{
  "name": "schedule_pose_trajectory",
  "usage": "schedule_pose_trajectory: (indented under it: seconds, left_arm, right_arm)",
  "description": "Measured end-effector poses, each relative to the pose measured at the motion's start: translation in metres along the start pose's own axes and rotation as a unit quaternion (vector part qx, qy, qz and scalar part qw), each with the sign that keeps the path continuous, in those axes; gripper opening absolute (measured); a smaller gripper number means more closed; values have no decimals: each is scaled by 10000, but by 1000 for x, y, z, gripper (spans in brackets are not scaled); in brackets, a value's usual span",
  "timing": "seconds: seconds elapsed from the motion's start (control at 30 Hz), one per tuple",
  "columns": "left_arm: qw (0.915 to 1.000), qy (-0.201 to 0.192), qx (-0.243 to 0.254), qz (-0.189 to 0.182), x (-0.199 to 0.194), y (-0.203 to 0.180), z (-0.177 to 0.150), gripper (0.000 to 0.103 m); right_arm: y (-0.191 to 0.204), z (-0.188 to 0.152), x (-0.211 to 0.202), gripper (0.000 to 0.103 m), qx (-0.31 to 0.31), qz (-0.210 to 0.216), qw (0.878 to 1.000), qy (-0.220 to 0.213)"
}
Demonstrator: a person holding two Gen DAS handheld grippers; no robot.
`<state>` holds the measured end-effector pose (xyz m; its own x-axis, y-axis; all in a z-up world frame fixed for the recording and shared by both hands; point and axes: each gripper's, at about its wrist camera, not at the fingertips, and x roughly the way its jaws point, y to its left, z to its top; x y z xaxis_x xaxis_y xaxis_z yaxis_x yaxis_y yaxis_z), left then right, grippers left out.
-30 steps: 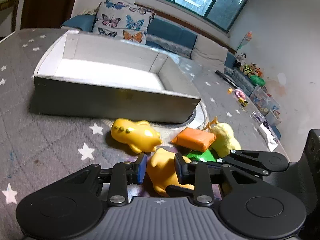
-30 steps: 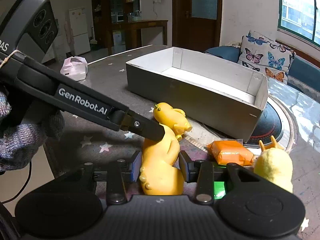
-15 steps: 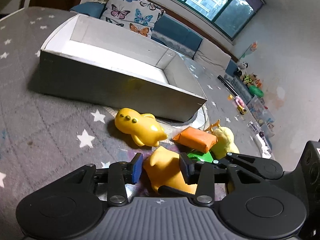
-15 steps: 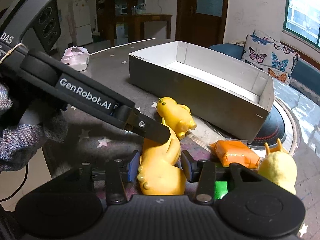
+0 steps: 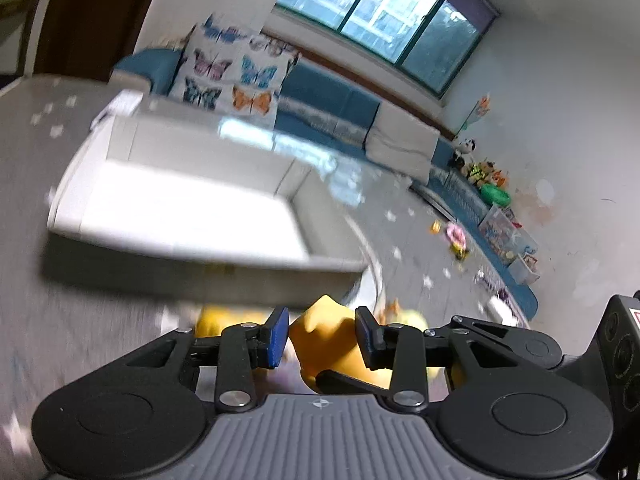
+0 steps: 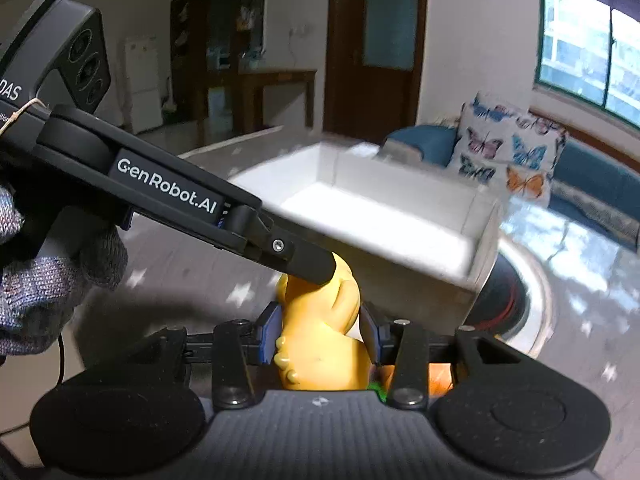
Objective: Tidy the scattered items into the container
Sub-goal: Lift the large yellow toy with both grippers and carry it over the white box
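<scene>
Yellow toy (image 6: 320,344) is pinched between the pads of the right hand-held gripper (image 6: 320,334), just in front of the white box (image 6: 380,216) on the grey worktop (image 5: 60,320). Left hand-held gripper (image 5: 321,334) is spread around the same toy, its pads not visibly touching.

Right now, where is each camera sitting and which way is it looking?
Left wrist: rides the left gripper, facing the white box, sofa and window; its fingers flank the yellow toy.
Right wrist: rides the right gripper, facing the door; it shows the gloved hand.
Both views share toy and box.
</scene>
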<state>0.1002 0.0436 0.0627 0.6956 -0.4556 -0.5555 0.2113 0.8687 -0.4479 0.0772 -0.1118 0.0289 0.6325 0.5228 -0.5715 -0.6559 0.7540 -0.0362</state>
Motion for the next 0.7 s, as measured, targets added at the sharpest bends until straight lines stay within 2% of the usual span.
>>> schedule_pose_trajectory:
  seconds: [0.17,0.3,0.5,0.7]
  left_arm:
    - [9993,-266,258,62,16,-8,42,39]
    - [9991,-304,262,105,45,-2,74,39]
    - [9998,-127,53,146,87,22,98,39]
    - [9995,138,-223,185,116,46,97,39]
  right_arm:
    - [-23,33,12,42,81,-245,9991,-330]
    - [-47,57,37,42,208,-378,9983,-402]
    - [-76,74,83,42,444,-423,9980,-134]
    - [-92,71,119,42,603,-356,9972,244]
